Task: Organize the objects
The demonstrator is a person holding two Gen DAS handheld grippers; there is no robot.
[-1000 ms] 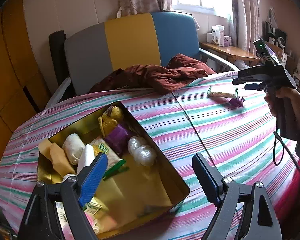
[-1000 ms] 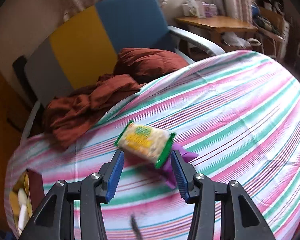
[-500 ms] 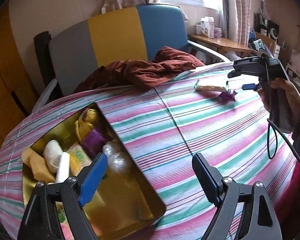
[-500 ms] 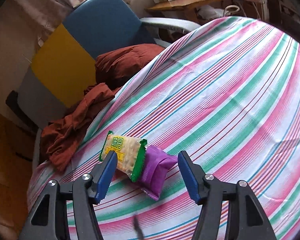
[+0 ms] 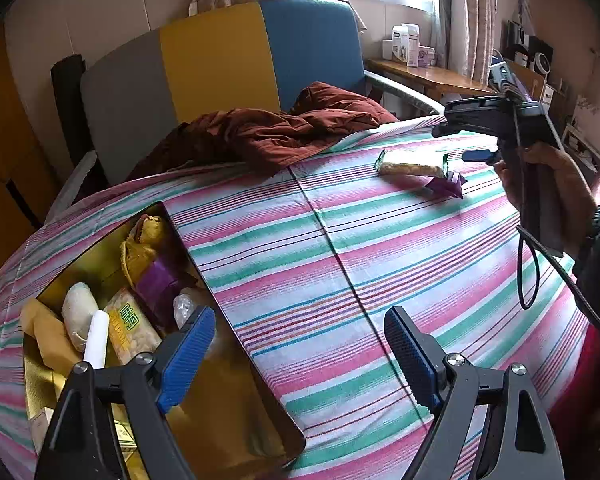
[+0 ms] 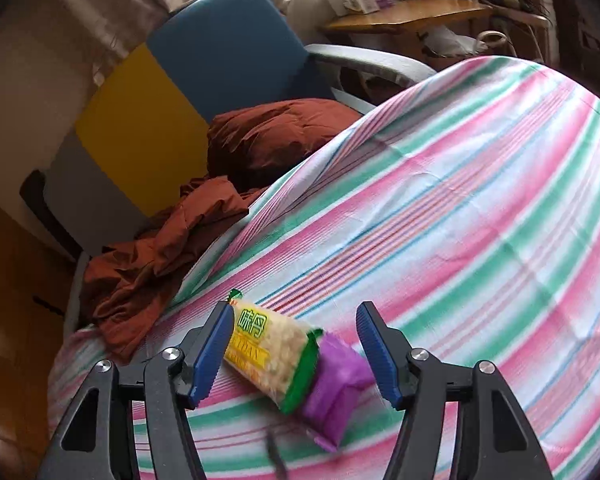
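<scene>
The cracker packet (image 6: 272, 354), green-ended with a yellow band, bore two green Chinese characters and Latin letters too blurred to read. It lay on the striped tabletop (image 6: 480, 220), its right end overlapping a purple packet (image 6: 334, 396) that touched it. The right claw (image 6: 292, 354) straddled both: its left pad was at the cracker packet's left end, though contact could not be judged, and its right pad stood clear of the purple packet. Its jaws had just been opening, and the grip was released with the two packets between the pads. In the left wrist view, a hand (image 5: 548, 184) held that claw by its handle, tilted down at the packets, a black cable looping below the wrist.

Well to the left of the cracker packet sat a gold tin (image 5: 236, 416) with wrapped snacks inside, one bearing the same green characters. The left claw (image 5: 296, 356) hung over the tin's right rim, jaws wide and empty. Beyond the cracker packet a rust-brown garment (image 5: 276, 136) lay on the tabletop's far edge.
</scene>
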